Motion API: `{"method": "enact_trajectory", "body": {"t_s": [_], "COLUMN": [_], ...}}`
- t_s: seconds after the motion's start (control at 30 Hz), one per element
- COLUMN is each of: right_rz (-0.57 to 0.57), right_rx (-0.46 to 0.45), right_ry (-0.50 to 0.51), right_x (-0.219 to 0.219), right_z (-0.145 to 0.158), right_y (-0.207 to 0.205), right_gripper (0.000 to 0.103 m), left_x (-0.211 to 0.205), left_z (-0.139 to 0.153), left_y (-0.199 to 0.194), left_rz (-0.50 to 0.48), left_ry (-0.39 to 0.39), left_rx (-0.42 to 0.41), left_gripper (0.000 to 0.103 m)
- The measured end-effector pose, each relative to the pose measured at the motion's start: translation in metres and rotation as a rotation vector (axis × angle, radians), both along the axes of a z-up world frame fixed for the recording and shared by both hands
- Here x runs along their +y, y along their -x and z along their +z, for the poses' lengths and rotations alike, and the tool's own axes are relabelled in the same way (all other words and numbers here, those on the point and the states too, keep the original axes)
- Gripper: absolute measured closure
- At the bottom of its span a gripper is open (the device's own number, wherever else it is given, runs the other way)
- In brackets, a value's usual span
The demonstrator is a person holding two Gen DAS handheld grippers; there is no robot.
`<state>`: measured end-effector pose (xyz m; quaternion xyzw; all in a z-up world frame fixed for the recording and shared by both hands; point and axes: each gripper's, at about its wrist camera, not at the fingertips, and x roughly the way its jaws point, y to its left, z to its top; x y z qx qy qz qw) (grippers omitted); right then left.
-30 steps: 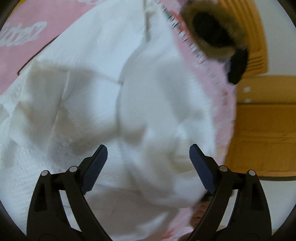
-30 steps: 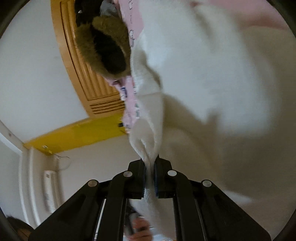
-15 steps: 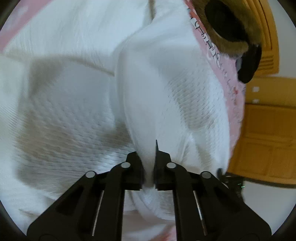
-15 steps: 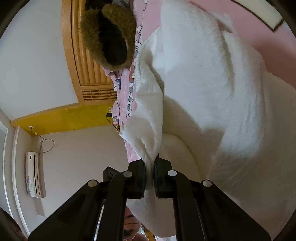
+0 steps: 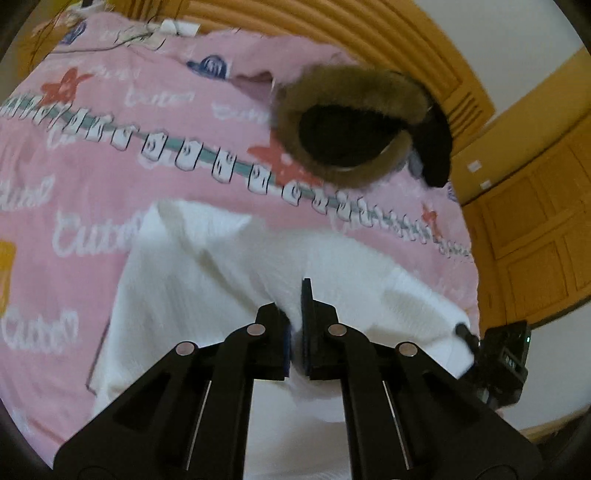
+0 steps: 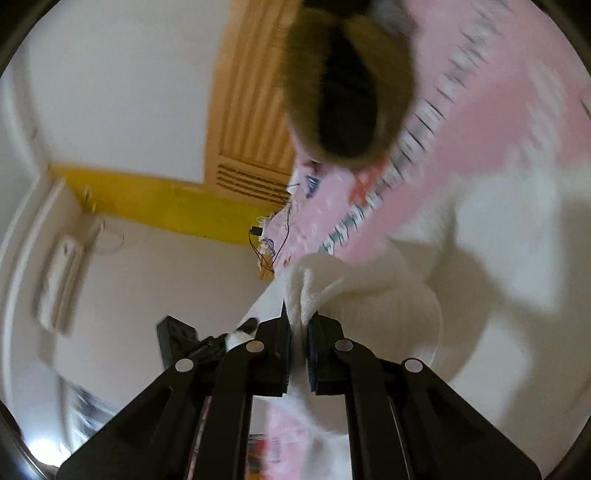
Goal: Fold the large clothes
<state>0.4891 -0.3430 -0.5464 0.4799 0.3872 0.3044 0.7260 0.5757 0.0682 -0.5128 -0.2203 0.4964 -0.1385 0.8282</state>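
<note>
A large white textured garment (image 5: 207, 280) lies on a pink printed bedsheet (image 5: 110, 158). My left gripper (image 5: 295, 325) is shut on a fold of the white garment at its near edge. My right gripper (image 6: 297, 332) is shut on another bunched edge of the same white garment (image 6: 369, 295), which spreads to the right in the right wrist view. The other gripper's body shows at the edge of each view: in the left wrist view (image 5: 502, 362) and in the right wrist view (image 6: 184, 339).
A brown fur-trimmed dark hood (image 5: 351, 125) lies on the sheet beyond the garment; it also shows in the right wrist view (image 6: 347, 85). A wooden headboard (image 5: 332, 22) and wooden cabinet doors (image 5: 535, 243) stand behind. Cables (image 6: 269, 243) hang off the bed edge.
My left gripper, open a second ago, closed on the white garment. Both grippers have pulled back, so more pink sheet shows beyond the garment. The right gripper stayed shut on its edge.
</note>
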Motion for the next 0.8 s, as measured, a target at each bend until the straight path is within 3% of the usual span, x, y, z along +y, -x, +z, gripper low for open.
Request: {"method": "enact_trajectory", "body": {"t_s": [0.07, 0.13, 0.23, 0.37, 0.43, 0.5, 0.53, 0.63, 0.7, 0.73, 0.77, 0.8], "right_rz": [0.069, 0.130, 0.144, 0.154, 0.151, 0.128, 0.096, 0.000, -0.020, -0.037, -0.051, -0.065], "right_rx": [-0.086, -0.097, -0.040, 0.064, 0.134, 0.181, 0.209, 0.305, 0.365, 0.422, 0.457, 0.536], "right_ry": [0.097, 0.143, 0.129, 0.188, 0.205, 0.226, 0.235, 0.237, 0.217, 0.194, 0.162, 0.117], "right_x": [0.009, 0.020, 0.028, 0.031, 0.031, 0.026, 0.021, 0.009, 0.011, 0.017, 0.021, 0.030], "right_z": [0.002, -0.012, -0.040, -0.082, -0.097, -0.100, -0.098, -0.088, -0.081, -0.076, -0.075, -0.076], "right_y": [0.006, 0.032, 0.075, 0.134, 0.150, 0.161, 0.168, 0.186, 0.194, 0.200, 0.202, 0.204], "right_gripper": [0.096, 0.096, 0.096, 0.093, 0.079, 0.040, 0.034, 0.031, 0.031, 0.031, 0.030, 0.026], "left_x": [0.013, 0.025, 0.039, 0.045, 0.047, 0.048, 0.048, 0.046, 0.044, 0.043, 0.037, 0.031], "left_z": [-0.020, -0.045, -0.090, -0.135, -0.148, -0.146, -0.142, -0.125, -0.115, -0.112, -0.109, -0.107], "left_y": [0.006, 0.029, 0.074, 0.121, 0.136, 0.143, 0.146, 0.157, 0.168, 0.174, 0.180, 0.185], "left_rz": [-0.003, 0.002, 0.021, 0.004, -0.020, -0.034, -0.041, -0.038, 0.008, 0.036, 0.079, 0.126], "left_ry": [0.032, 0.069, 0.159, 0.146, 0.161, 0.157, 0.165, 0.185, 0.218, 0.241, 0.270, 0.289], "left_rx": [0.028, 0.072, 0.174, 0.272, 0.305, 0.308, 0.315, 0.356, 0.389, 0.405, 0.428, 0.434], "left_gripper": [0.099, 0.099, 0.099, 0.099, 0.099, 0.097, 0.097, 0.097, 0.087, 0.067, 0.039, 0.030]}}
